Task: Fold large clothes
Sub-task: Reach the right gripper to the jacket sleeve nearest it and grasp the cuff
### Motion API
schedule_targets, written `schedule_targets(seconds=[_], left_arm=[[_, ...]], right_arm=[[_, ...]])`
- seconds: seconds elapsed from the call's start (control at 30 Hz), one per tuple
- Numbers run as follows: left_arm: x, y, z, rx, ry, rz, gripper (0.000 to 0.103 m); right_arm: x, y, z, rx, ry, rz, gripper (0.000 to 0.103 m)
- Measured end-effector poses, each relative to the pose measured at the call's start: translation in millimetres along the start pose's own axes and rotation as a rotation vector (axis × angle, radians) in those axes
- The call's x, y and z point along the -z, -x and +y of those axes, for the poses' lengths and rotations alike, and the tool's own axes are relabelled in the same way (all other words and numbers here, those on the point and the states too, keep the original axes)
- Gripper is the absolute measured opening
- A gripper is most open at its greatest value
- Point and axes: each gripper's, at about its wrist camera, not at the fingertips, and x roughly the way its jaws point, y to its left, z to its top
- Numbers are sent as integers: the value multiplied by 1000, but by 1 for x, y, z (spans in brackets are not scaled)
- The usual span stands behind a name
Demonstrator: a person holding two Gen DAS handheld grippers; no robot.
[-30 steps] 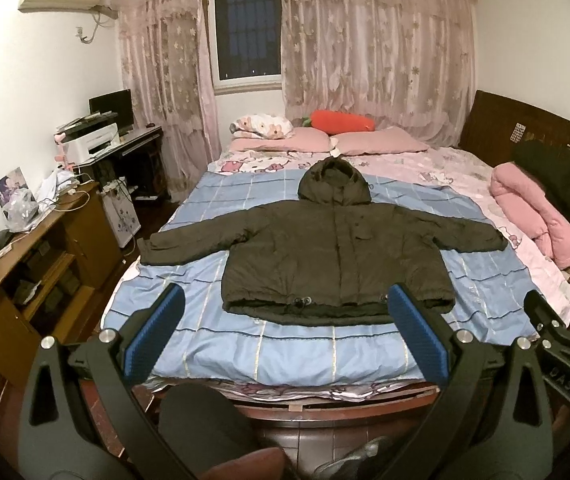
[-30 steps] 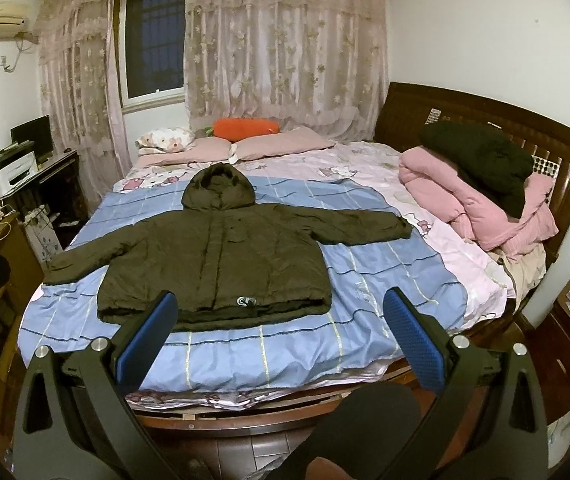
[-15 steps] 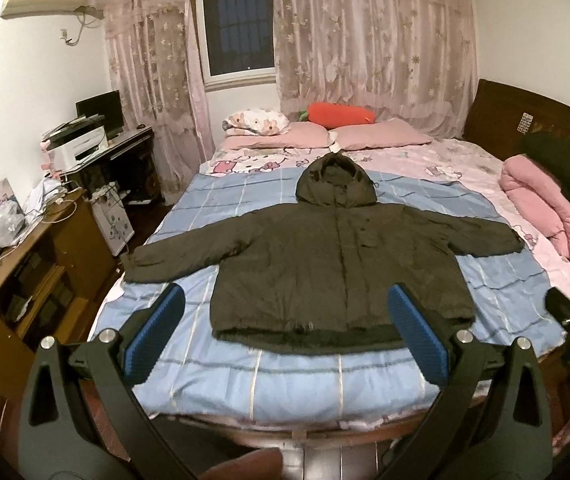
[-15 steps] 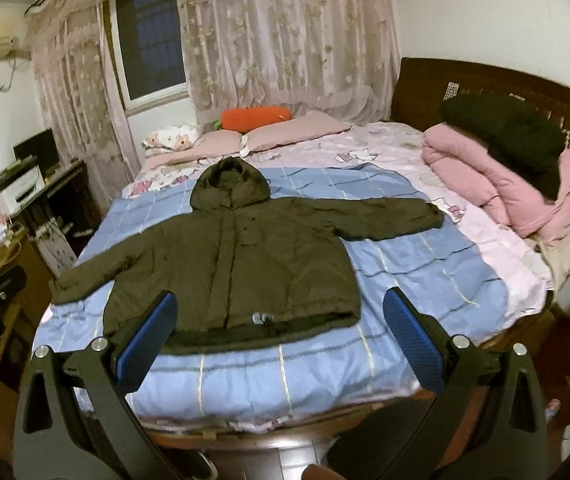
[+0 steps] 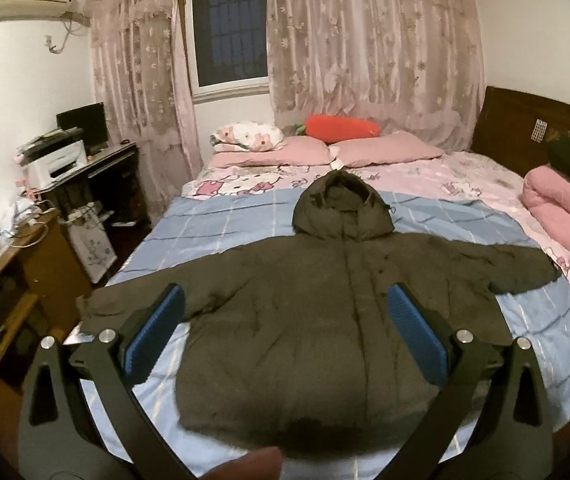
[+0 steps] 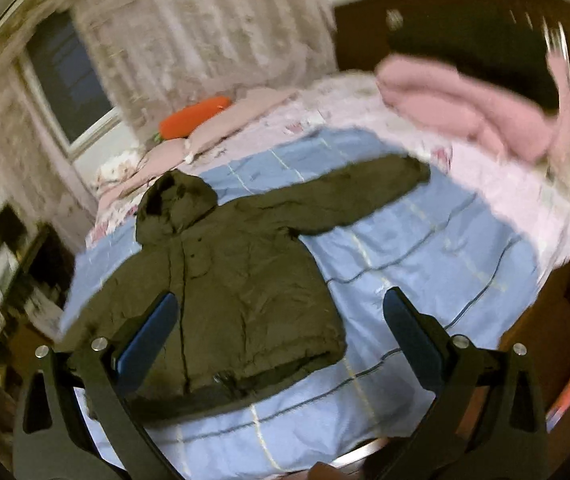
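Observation:
A dark olive hooded jacket (image 5: 309,320) lies flat, front up, on the blue checked sheet (image 5: 225,232) of the bed, both sleeves spread out sideways and the hood toward the pillows. It also shows in the right wrist view (image 6: 225,280), which is tilted and blurred. My left gripper (image 5: 285,332) is open and empty, above the jacket's lower body. My right gripper (image 6: 281,336) is open and empty, above the jacket's right lower corner and the sheet beside it.
Pink pillows (image 5: 385,148) and an orange carrot cushion (image 5: 341,128) lie at the bed's far end. A folded pink quilt with a dark garment (image 6: 473,100) sits on the right side by the wooden headboard. A wooden desk (image 5: 9,280) and printer table stand left.
Both grippers have moved forward over the bed, closer to the jacket. The right wrist view has tilted and blurred with motion. Both stay open.

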Motion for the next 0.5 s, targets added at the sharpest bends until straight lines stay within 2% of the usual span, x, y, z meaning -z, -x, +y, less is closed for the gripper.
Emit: schedule_targets(seconds=[0.07,0.17,0.3,0.43,0.5], left_arm=[[4,-22,-1,-6,3,-6,101],[18,-51,3,-1,17,11,101],[29,-85,10,50,45,76,101],[25,-95,14,-6,42,43,101],[20,-99,18,-8,63,35,101]], right_arm=[[-11,-21,-22,-39,-96,26,102],[-23,-48,-50,-51,-201,40,102],[-39,-79,-92,-56,-346,-3,102],[-53,-120,-126,-123,-440,-17,102],[-58,-140,-141,-144,-480,-13,102]])
